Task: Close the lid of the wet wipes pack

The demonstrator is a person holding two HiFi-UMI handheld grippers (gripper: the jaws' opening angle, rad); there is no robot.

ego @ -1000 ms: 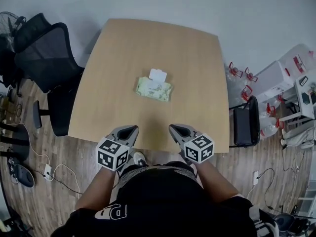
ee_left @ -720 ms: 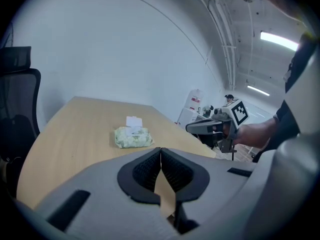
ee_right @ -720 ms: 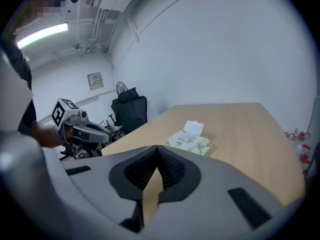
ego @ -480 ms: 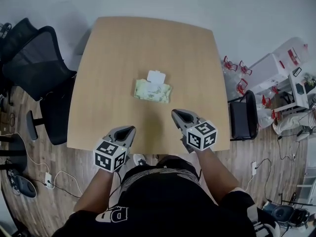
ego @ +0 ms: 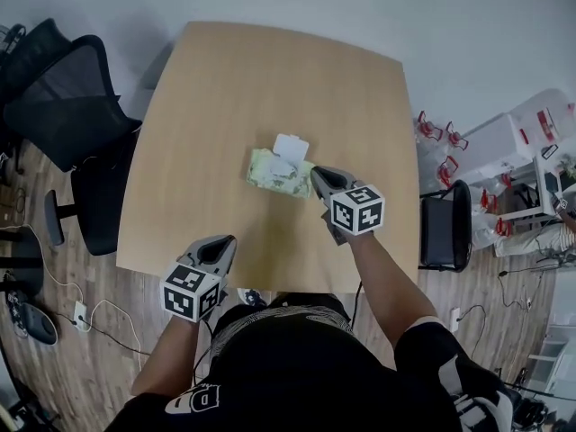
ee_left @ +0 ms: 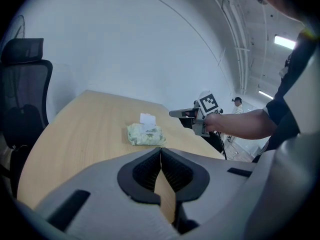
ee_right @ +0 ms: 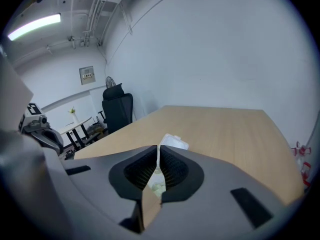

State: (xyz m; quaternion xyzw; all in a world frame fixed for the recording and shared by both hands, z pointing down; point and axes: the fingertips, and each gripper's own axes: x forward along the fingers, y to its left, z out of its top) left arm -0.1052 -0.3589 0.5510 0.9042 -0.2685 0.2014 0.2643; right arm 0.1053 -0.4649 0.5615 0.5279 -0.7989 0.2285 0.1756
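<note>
Now the right gripper (ego: pixel 317 175) is up by the wet wipes pack (ego: pixel 277 173). 1 second ago it was back at the near edge of the table (ego: pixel 225 79), beside the left gripper (ego: pixel 220 246). It has come across the table, and its tip is now just beside the right end of the pack. In the left gripper view it looks a little above the pack and not touching it (the head view can't settle this, as the tip covers the pack's corner there).

The left gripper has only shifted a little. It is low over the near edge of the table, well apart from the pack.

Both grippers have their 2 jaws pressed together, with nothing held between them.

The pack lies near the middle of the table, in the same spot as before. Its white lid (ego: pixel 290 144) is still open, flipped up at the far side of the pack.

So the job is not done yet, but the right gripper looks ready for it. I think the next move is to reach past the lid and push it down until it shuts. The pack looks soft and light, so it may slide when pushed.
</note>
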